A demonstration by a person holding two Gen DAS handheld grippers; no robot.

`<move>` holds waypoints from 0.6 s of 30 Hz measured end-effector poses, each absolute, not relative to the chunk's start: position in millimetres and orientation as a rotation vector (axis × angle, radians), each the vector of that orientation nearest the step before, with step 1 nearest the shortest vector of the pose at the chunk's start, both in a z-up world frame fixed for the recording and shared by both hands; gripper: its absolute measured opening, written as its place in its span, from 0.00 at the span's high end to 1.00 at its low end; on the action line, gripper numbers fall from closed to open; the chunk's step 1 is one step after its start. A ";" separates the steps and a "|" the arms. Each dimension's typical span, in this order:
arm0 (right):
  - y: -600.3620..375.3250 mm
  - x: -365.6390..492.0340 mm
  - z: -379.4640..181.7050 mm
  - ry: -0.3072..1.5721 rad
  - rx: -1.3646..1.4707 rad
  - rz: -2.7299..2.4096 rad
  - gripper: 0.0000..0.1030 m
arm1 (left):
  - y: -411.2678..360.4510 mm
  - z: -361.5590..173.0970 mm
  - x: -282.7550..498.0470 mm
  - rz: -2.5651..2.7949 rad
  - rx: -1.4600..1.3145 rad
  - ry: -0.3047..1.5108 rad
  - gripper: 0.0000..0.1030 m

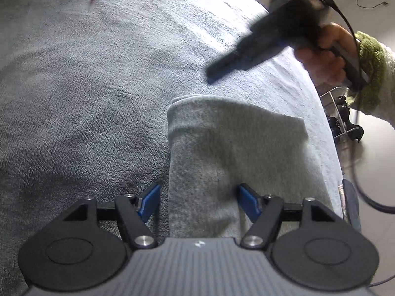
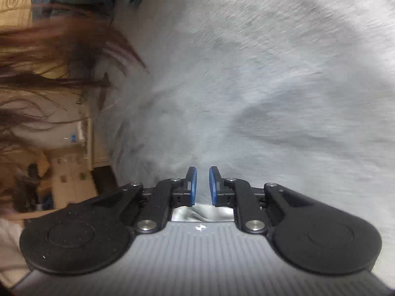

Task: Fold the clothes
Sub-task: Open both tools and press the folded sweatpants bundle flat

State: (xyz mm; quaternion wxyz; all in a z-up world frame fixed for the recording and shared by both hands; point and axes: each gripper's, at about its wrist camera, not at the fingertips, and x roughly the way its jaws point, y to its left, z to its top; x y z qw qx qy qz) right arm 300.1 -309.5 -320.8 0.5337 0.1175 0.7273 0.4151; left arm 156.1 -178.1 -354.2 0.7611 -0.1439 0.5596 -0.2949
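Grey blanket (image 1: 86, 86); folded garment (image 1: 222, 148) between left tool (image 1: 198, 197) pads.

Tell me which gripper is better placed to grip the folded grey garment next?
Probably the left gripper: its open jaws straddle the folded grey garment. The right gripper is nearly closed, above the blanket beyond it.

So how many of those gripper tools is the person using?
2. The left gripper hangs over a folded grey garment on the bed cover. The right gripper, held in a hand, hovers beyond it.
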 end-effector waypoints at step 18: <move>-383.0 210.9 -263.3 1.433 0.508 1.020 0.88 | -152.9 -346.6 176.9 -0.576 -0.482 1.274 0.33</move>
